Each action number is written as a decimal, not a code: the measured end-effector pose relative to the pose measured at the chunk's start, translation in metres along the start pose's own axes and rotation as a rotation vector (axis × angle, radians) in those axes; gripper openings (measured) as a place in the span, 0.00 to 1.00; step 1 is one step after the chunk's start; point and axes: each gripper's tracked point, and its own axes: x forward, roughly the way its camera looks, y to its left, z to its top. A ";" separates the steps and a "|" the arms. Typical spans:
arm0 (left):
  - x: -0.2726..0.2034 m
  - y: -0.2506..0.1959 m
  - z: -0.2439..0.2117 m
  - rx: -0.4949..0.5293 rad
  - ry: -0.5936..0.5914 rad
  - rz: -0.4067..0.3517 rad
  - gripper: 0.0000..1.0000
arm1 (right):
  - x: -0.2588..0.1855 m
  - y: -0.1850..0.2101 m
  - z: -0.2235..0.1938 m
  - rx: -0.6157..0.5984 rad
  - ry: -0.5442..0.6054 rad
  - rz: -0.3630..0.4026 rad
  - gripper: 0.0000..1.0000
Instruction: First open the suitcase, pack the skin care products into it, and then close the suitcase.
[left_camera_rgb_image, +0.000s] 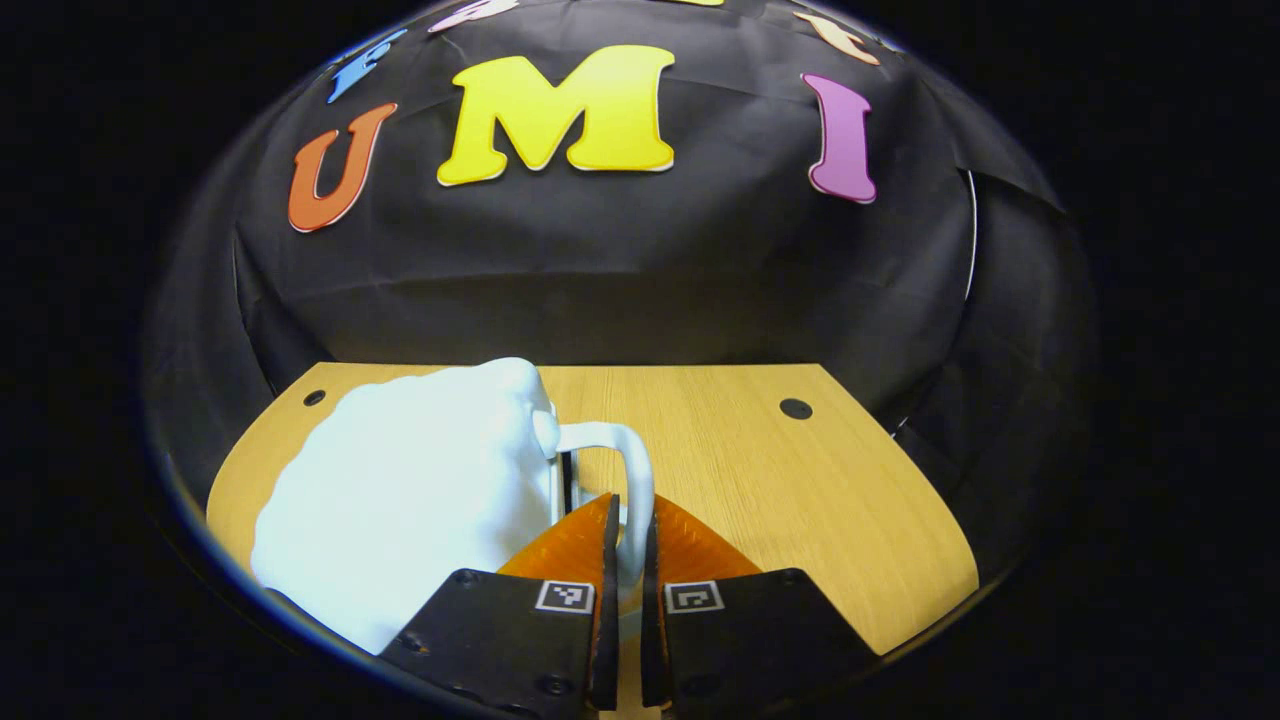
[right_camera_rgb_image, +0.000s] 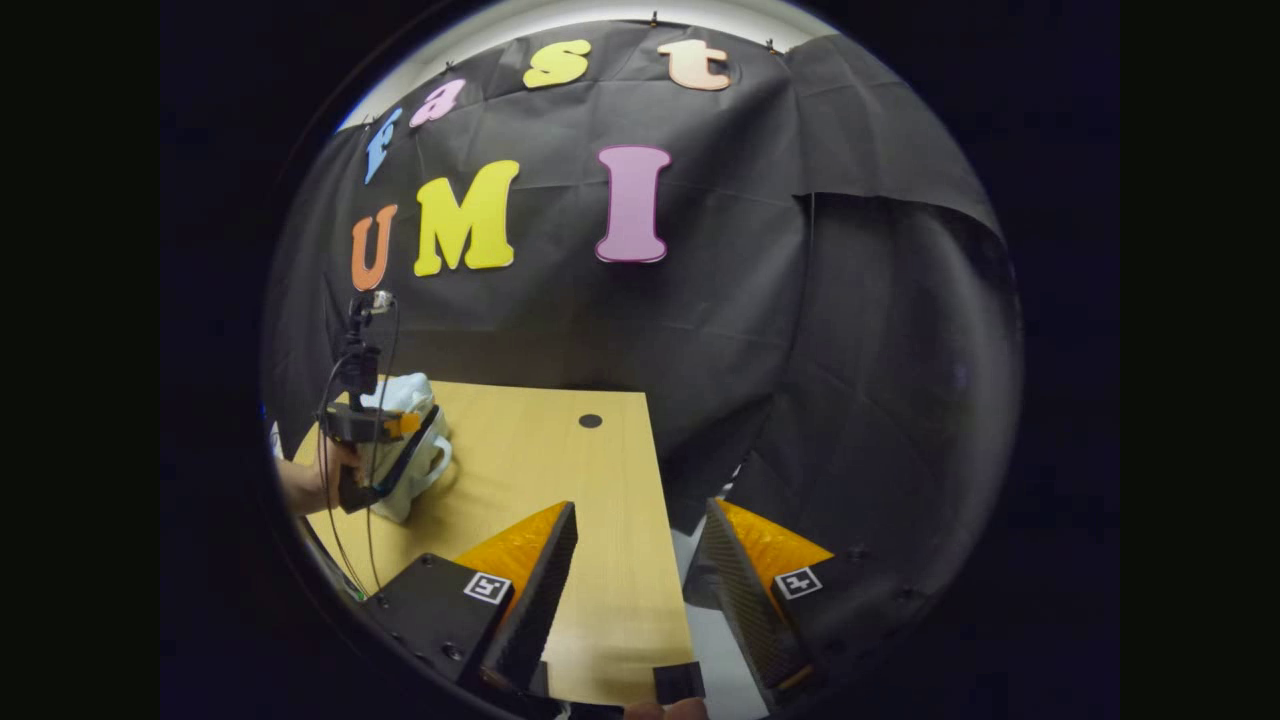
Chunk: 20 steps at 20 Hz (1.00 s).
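Suitcase (left_camera_rgb_image: 400, 490), a small white one with a bumpy shell, sits on the wooden tabletop (left_camera_rgb_image: 800, 500) with its looped white handle (left_camera_rgb_image: 625, 470) sticking out toward the open wood. In the left gripper view we have our left gripper (left_camera_rgb_image: 626, 530) pinching that handle, its two fingers pressed nearly together with the white loop caught between them. The case lies to the left of the handle and well in front of the black cloth wall (left_camera_rgb_image: 640, 270); a dark round hole (left_camera_rgb_image: 796, 408) marks the tabletop beyond the handle on the far side from the case. In the right gripper view we see the suitcase (right_camera_rgb_image: 405, 455) small and far off by the tabletop's (right_camera_rgb_image: 560, 470) left edge, with the left gripper (right_camera_rgb_image: 400, 465) laid over it and a hand (right_camera_rgb_image: 335, 470) holding that gripper. Cables (right_camera_rgb_image: 350, 500) hang from it. Our right gripper (right_camera_rgb_image: 635, 570) is well apart from the suitcase, its fingers spread wide and holding nothing, one over the tabletop's near right corner and the other past its edge. We cannot tell from either view whether the suitcase is latched.
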 end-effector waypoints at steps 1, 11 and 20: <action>0.001 -0.003 -0.009 0.011 0.014 0.009 0.12 | 0.001 -0.002 0.001 -0.001 0.003 -0.003 0.75; 0.013 -0.027 -0.030 0.111 0.012 0.045 0.17 | 0.007 0.005 0.010 -0.006 -0.014 0.027 0.77; -0.091 -0.039 0.065 0.029 -0.263 0.004 0.98 | 0.022 0.061 0.066 -0.001 -0.179 0.136 0.76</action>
